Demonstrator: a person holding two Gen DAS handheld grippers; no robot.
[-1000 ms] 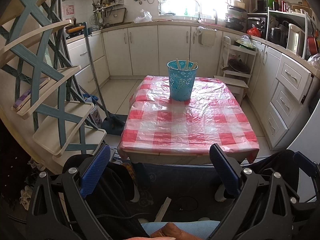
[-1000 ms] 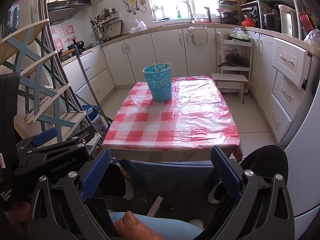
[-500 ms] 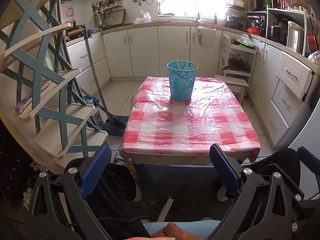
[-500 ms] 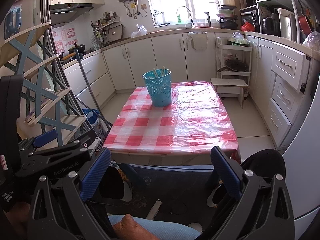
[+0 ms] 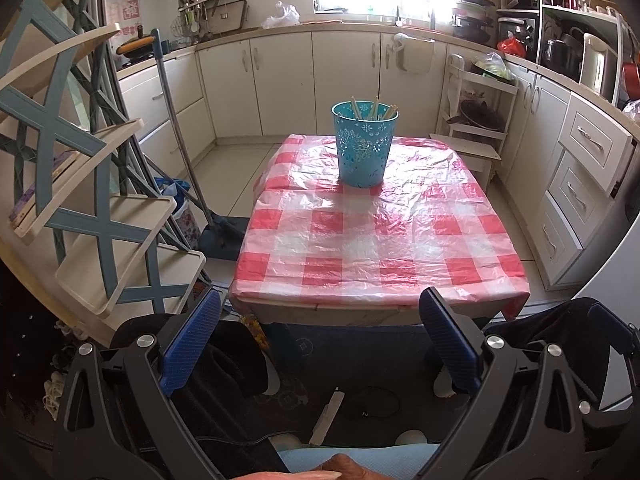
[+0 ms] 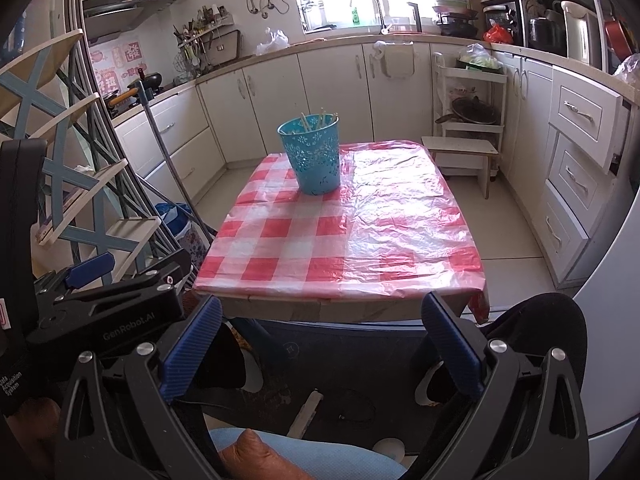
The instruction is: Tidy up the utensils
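the blue cup [image 5: 365, 144] is seen standing upright on the far half of the checked counter [image 5: 376, 240], toward 12 o'clock from the left gripper [image 5: 320, 344]. wooden sticks [image 5: 374, 107], probably chopsticks, are seen poking above its rim; how many cannot be told. nothing else is seen lying on the cloth.

over the last second little has been changed: the cup and its sticks have not been moved, and only the cameras have been shifted slightly, so that the counter is now framed a little differently. both grippers have been kept back, below the near edge of the counter. the fingers of each are held wide apart with nothing between them. from this it is judged that the sorting is either finished or not begun, since no loose utensil is left on the counter to be picked up.

in the right wrist view the cup [image 6: 312, 156] is placed toward 11 o'clock of the right gripper [image 6: 320, 344], and the body of the left gripper [image 6: 104, 304] is shown at 9 o'clock, which its own camera cannot show. the sink tap and water heater are also shown more fully there. in the left wrist view the cup is centred and the mop [image 5: 180, 136] leaning at 10 o'clock is shown whole.
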